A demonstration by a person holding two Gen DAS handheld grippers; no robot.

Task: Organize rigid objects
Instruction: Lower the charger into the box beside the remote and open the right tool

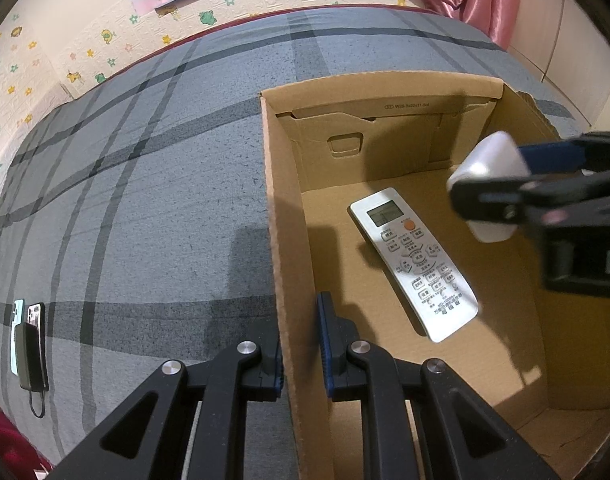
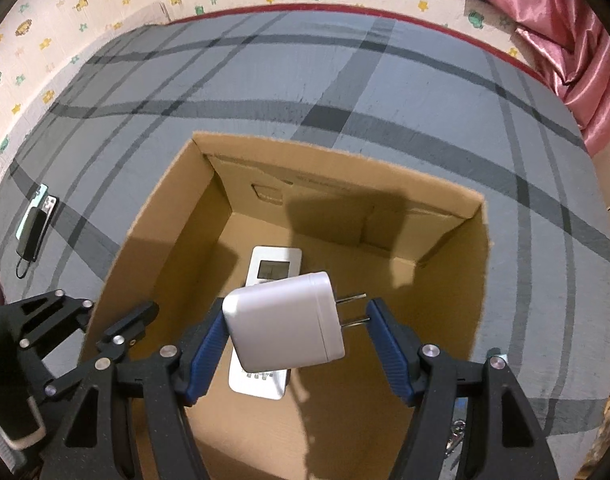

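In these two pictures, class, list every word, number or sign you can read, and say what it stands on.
"W29.5x20x11.8x4", roughly, faint print: inner far wall of the cardboard box.
"KD-1000A+", roughly, small: lower end of the remote control.
Remote's button labels and bottom line: Chinese characters, too small to read.
Remote's screen: unreadable.
White charger: no text visible.

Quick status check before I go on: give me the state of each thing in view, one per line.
Cardboard box: open-topped, on the bed.
Remote control: flat on the box floor, face up.
White charger: held above the box, prongs out.
Right gripper: shut on the charger.
Left gripper: clamped on the box wall.
Phones and power bank: stacked on the bed, outside the box.
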